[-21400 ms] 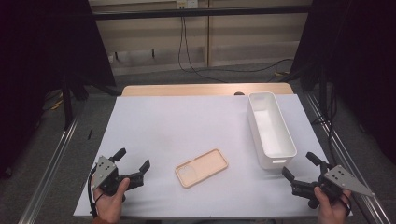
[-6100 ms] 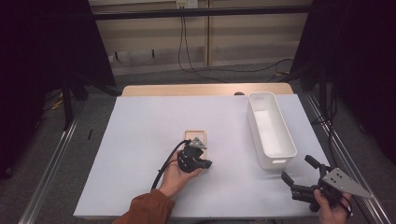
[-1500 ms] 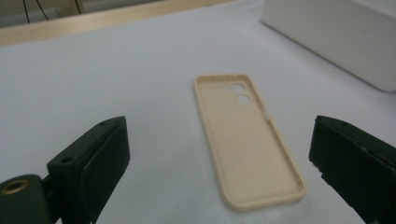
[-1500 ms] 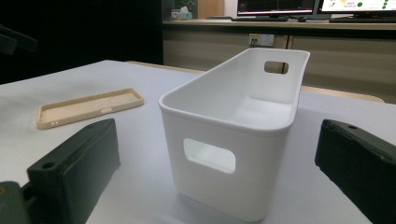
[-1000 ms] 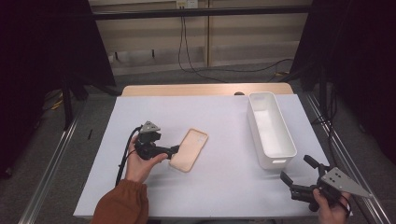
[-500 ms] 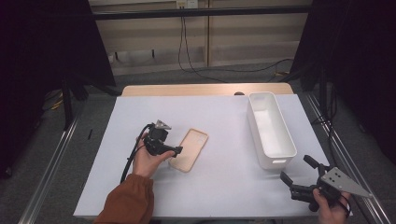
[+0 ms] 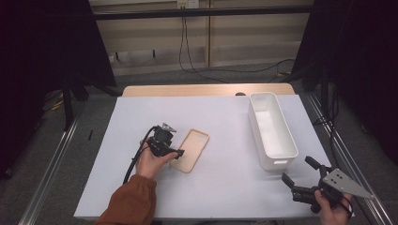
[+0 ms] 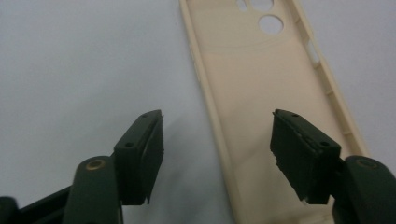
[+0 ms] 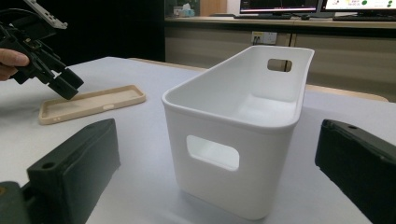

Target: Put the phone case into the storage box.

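Around the left gripper (image 7: 175,152) the table (image 7: 225,117) is free; the white bin (image 7: 272,129) stands well apart, near the right gripper (image 7: 296,172).

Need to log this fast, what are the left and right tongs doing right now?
Left tongs: open, jaws just been closing, astride one long edge of the phone case, pads not pressing it.
Right tongs: open, holding nothing, facing the white bin.
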